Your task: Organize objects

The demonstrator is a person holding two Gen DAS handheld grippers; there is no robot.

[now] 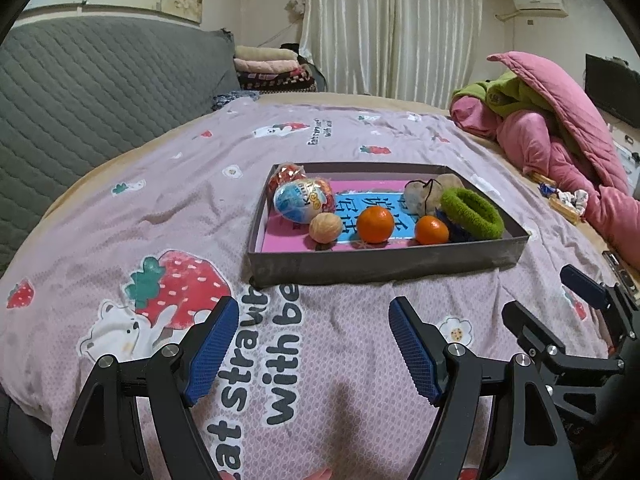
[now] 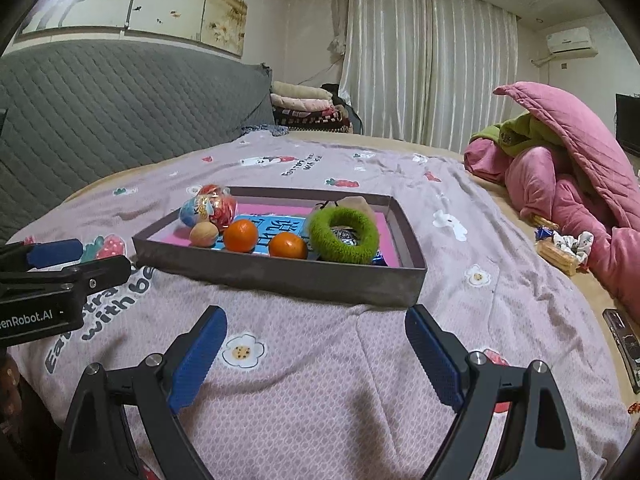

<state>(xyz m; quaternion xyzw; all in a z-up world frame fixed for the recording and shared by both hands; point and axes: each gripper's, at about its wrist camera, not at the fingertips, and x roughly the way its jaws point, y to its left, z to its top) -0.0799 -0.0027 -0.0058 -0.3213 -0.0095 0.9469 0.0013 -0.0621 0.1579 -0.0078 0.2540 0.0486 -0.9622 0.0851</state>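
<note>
two grippers over the bed, both short of the shallow grey cardboard tray (image 1: 384, 268) on the lilac strawberry-print bedspread (image 1: 160, 216). left gripper (image 1: 312, 350): jaws wide apart, nothing between them, blue pads clear. right gripper (image 2: 316, 358): jaws likewise spread wide, empty, aimed at the tray's near wall.

inside the tray, left to right in the left wrist view: foil-wrapped egg-shaped sweet in blue, white and red (image 1: 298, 202) at the far left corner; round tan walnut (image 1: 325, 228) just beside it; larger orange mandarin (image 1: 375, 224) near the middle; smaller orange mandarin (image 1: 431, 229) to its right; fuzzy green hair band ring (image 1: 472, 212) against the right wall, leaning partly on a beige drawstring pouch (image 1: 424, 196) behind it. something dark blue under the ring, too hidden to identify.

handling, as judged:
- mandarins: light, round, soft-skinned; prone to roll; best taken across the widest part, gentle squeeze to avoid bruising.
- walnut: light, hard, small; liable to slip out of wide pads; centred grip needed.
- foil egg: light, probably hollow and crushable, slick wrapper; hold across the short axis, minimal force.
- green ring: soft, compressible, not fragile; pinch one side of the loop.
- pouch: limp; gather by the body or cord.
- tray: thin card, likely to flex; lift by a wall only with care, contents free to roll.
</note>
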